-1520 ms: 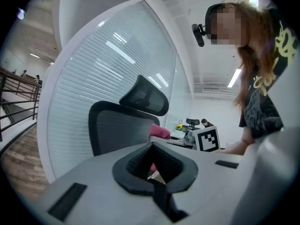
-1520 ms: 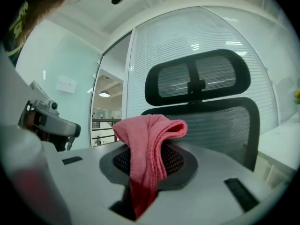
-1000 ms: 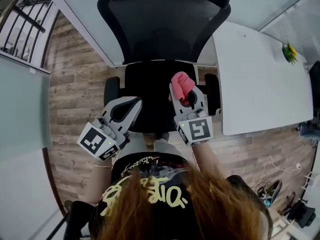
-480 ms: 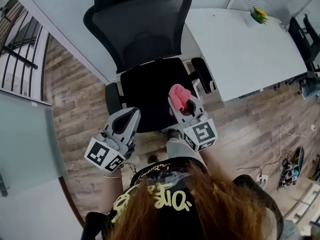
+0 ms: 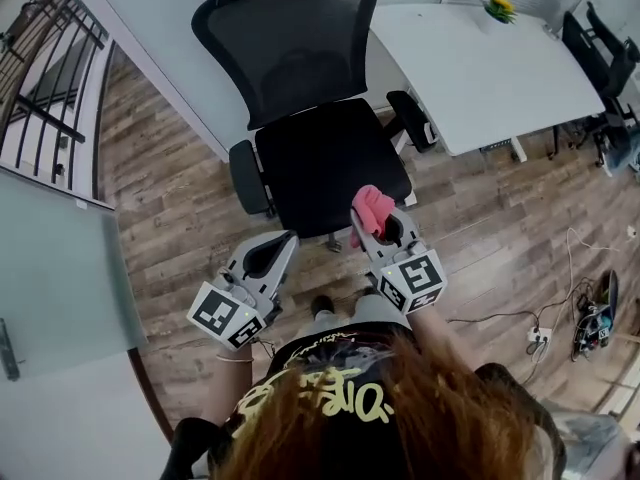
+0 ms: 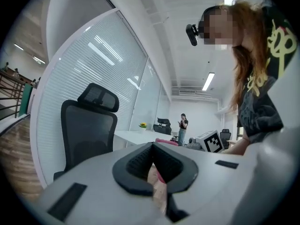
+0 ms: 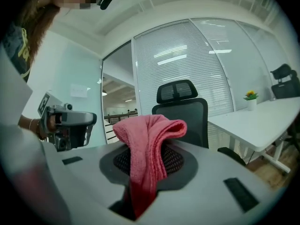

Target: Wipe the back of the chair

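**A:** Where does everything stand?

**B:** From the left: the grey left gripper [image 5: 272,251] hangs over the wood-plank floor [image 5: 170,188], off the front left corner of the seat [image 5: 330,163]. That padded seat belongs to the black mesh-backed office chair [image 6: 89,125], which faces the person. Its backrest [image 5: 290,58] rises along the seat's far edge. The grey right gripper [image 5: 382,230] hangs at the seat's front right corner with a pink microfibre cloth [image 7: 149,139]. A white table [image 5: 480,68] stands to the right of the chair.

**A:** Is the wipe coming or finished?

**B:** I can't tell. The cloth is well apart from the backrest, with the whole seat between them. That fits a cloth on its way to the mesh as well as one drawn off after a pass.

**A:** What matters for handling it well?

**B:** As I judge it, a firm clamp, with enough fabric standing proud that cloth rather than plastic would meet the mesh. A chair like this probably swivels or rolls, so a push on the backrest could turn it.

**A:** And the jaws?

**B:** The left gripper's dark pads are pressed together with nothing between them. The right gripper's are closed on the cloth. A thick fold stands up above the pads, and a tail runs down through the slot.
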A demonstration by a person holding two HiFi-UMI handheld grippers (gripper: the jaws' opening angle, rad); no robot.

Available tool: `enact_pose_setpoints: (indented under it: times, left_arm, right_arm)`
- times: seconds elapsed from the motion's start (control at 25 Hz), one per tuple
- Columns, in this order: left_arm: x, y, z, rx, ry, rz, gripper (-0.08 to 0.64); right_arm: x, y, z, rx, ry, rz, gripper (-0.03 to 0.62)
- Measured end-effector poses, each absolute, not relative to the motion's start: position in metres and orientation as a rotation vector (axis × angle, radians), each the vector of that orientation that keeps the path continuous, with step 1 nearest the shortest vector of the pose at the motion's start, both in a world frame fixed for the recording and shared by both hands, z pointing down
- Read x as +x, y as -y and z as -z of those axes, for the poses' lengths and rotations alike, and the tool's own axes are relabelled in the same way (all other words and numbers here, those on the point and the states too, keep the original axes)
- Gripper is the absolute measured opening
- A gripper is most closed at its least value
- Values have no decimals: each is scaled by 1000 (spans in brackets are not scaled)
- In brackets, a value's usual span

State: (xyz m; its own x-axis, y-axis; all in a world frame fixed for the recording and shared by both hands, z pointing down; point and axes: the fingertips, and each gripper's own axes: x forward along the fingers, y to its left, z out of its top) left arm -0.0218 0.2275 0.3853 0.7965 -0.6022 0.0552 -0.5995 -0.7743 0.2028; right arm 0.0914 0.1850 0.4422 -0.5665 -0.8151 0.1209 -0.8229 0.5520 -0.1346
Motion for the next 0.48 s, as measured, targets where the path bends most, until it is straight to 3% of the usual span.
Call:
enact_pose_setpoints:
  times: [0.48]
  left_arm:
    - [-21,-244,-373,2599,1044,218,-8]
  right_arm:
    - [97,-219,-437,1332,2720,-171,84]
